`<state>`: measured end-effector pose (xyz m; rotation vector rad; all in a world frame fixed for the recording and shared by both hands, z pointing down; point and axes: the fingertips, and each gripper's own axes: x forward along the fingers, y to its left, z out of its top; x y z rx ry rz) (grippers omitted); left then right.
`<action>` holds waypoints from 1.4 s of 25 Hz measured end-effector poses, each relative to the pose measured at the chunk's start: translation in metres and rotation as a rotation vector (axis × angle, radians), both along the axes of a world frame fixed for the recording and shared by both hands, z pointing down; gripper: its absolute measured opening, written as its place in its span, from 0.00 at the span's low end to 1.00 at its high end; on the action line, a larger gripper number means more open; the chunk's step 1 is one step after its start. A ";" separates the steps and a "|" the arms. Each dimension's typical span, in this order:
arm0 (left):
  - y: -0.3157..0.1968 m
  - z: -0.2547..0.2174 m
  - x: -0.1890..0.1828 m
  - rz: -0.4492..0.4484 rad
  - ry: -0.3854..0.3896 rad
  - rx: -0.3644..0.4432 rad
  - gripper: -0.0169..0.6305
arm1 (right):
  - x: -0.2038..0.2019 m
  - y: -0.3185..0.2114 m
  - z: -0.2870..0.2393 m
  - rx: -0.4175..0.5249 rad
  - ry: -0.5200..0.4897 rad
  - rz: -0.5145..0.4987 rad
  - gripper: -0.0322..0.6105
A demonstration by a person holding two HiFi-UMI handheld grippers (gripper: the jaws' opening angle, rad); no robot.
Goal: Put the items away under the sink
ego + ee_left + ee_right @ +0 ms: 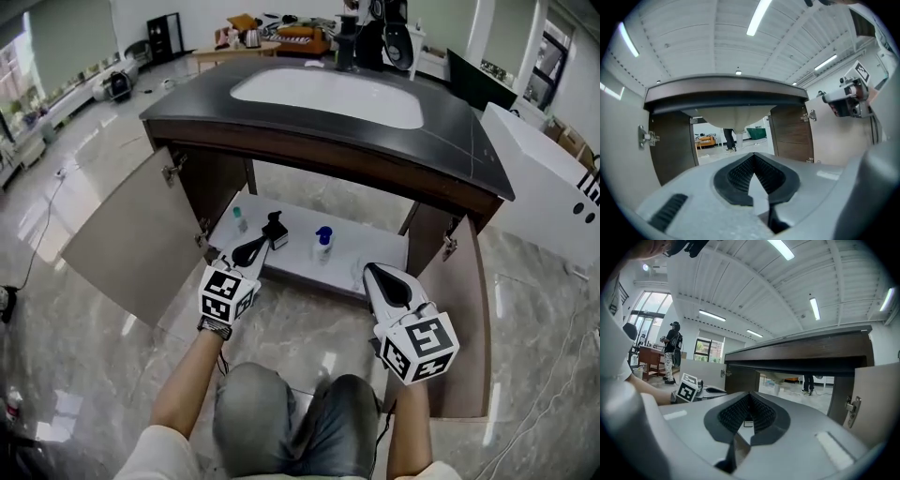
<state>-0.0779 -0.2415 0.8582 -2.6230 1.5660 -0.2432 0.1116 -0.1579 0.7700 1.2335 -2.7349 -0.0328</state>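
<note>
The vanity (pixel 469 141) with its dark top and white basin (pixel 328 94) stands in front of you. Both cabinet doors are swung wide, the left door (pixel 131 244) out to your left and the right door (pixel 469 319) next to your right arm. Under the basin the white shelf (pixel 300 267) already carries the items, so I judge the putting away is mostly done. Your left gripper (pixel 253 251) has its jaws pressed together with nothing between them; in its own view (pixel 753 159) the ribbed pads meet and only the open cabinet shows beyond. Your right gripper (pixel 375 275) has its jaws together and empty as well (pixel 749 399), and it hangs at the front edge of the shelf. On the shelf, the black spray bottle (pixel 275 228) stands upright just beyond the tip of the left gripper. The blue-capped bottle (pixel 323 243) stands near the middle, and the small green-capped bottle (pixel 240 220) stands toward the back left. The main risk is this spray bottle: it is tall and very near your left tip, so a careless sideways move can tip it against the others. The right door is also close to your right elbow, and a knock can swing it.
</note>
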 end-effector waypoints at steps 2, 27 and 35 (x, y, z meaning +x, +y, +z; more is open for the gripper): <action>0.020 -0.019 -0.002 0.000 -0.020 0.027 0.02 | -0.006 0.006 -0.008 0.014 -0.007 -0.024 0.06; 0.109 -0.138 0.022 0.048 -0.037 0.177 0.03 | -0.023 0.028 -0.066 0.123 -0.013 -0.063 0.06; 0.051 -0.211 0.018 0.122 -0.019 0.152 0.03 | -0.045 -0.026 -0.146 0.137 -0.033 -0.059 0.06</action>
